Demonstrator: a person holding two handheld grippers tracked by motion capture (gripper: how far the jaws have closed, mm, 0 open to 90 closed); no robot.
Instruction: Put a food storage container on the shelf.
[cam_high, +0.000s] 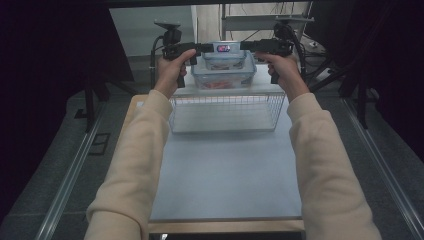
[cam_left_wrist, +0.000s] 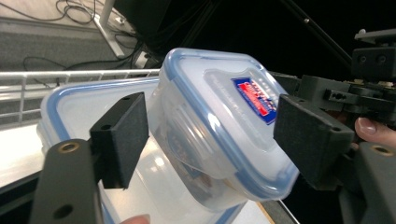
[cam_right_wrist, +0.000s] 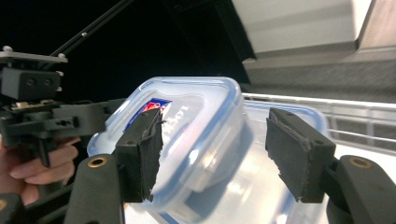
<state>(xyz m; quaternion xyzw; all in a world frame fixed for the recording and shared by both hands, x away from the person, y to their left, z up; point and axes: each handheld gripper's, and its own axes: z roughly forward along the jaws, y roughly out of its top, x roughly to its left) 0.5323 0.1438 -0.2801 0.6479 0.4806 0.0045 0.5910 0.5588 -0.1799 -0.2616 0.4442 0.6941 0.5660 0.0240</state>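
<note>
Pale grey counter (cam_high: 225, 170) in a dark-curtained room, with a wire basket (cam_high: 226, 112) at upper centre of the high view and, beyond it, a large clear container (cam_high: 223, 76) carrying a small blue-rimmed container (cam_high: 223, 55) on top. At upper left, the left gripper (cam_high: 204, 48) reaches in to the small container's left side, fingers (cam_left_wrist: 122, 135) apart, the tilted box between them with no visible pressure. At upper right, the right gripper (cam_high: 245, 46) meets its right side, fingers (cam_right_wrist: 299, 156) likewise apart around it.
</note>
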